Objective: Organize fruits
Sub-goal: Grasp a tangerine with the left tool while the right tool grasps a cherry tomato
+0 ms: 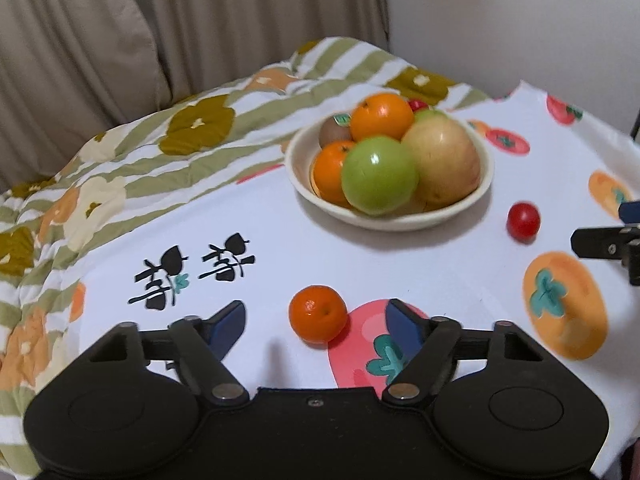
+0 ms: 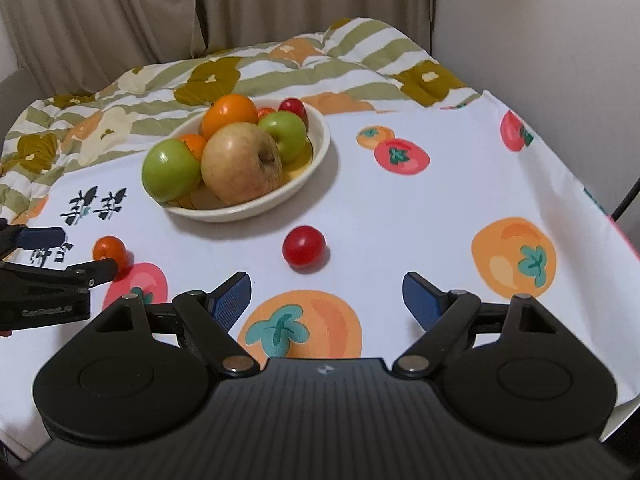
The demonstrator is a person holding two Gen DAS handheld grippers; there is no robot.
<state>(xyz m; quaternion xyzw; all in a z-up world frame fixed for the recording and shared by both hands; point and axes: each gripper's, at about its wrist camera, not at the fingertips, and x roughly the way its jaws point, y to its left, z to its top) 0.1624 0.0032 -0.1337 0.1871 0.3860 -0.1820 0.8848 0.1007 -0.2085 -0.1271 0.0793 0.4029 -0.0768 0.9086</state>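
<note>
White fruit-print cloth (image 2: 400,220) over table; beige curtains (image 2: 120,8) behind.

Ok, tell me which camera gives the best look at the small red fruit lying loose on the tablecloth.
The right wrist view: the small red fruit lies near the centre, whole and fairly sharp, just ahead of the right gripper's open jaws. In the left wrist view it sits off near the right edge, smaller and blurrier, beside the bowl.
</note>
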